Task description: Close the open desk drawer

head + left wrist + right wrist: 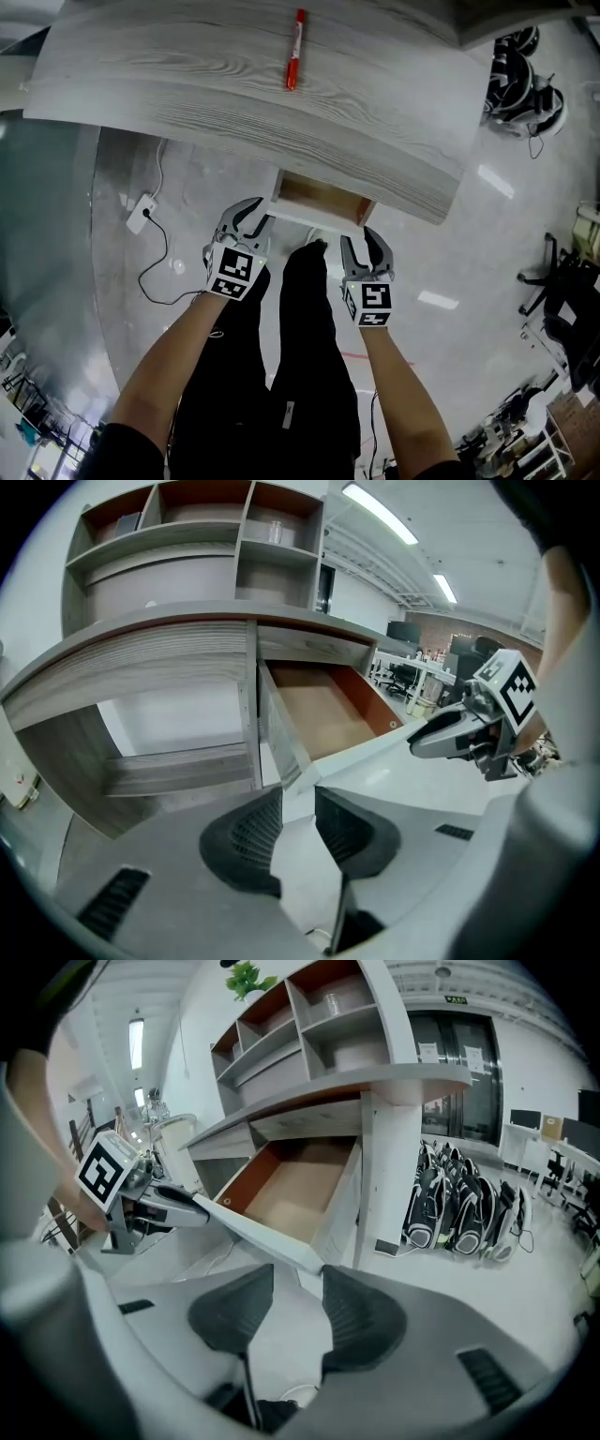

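The open wooden drawer (pixel 323 199) sticks out from under the pale wood-grain desk (pixel 187 84); its white front panel (pixel 314 220) faces me. My left gripper (pixel 255 211) is at the panel's left corner and my right gripper (pixel 364 246) at its right corner. In the left gripper view the drawer (pixel 323 710) shows empty, and its front corner sits between the tips of the open left gripper (pixel 298 799). In the right gripper view the drawer (pixel 291 1190) ends just at the tips of the right gripper (pixel 298 1279), whose jaws stand wide apart. Each gripper view shows the other gripper across the panel.
A red marker (pixel 295 49) lies on the desk top. A white power strip (pixel 141 213) with a black cable lies on the floor to the left. My legs in black trousers (pixel 300 356) stand below the drawer. Black bags (pixel 464 1208) sit right of the desk, beneath a shelf unit (pixel 309 1026).
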